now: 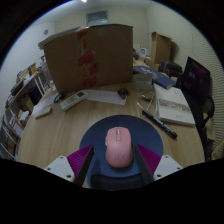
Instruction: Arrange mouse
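Note:
A pink mouse [118, 145] lies on a dark blue round mouse pad [95, 150] on the wooden desk [55, 135]. My gripper [118, 154] is open, with its magenta pads on either side of the mouse. The left pad [84, 160] and the right pad [149, 155] each stand apart from the mouse with a gap of blue pad showing. The mouse rests on the mouse pad, between the fingers. Its rear end is hidden by the bottom of the view.
A large cardboard box [88, 55] stands at the far side of the desk. A white keyboard [72, 100] and papers [105, 96] lie before it. An open book [175, 105] and a black stick-like object [158, 122] lie to the right. A black chair [197, 80] stands beyond.

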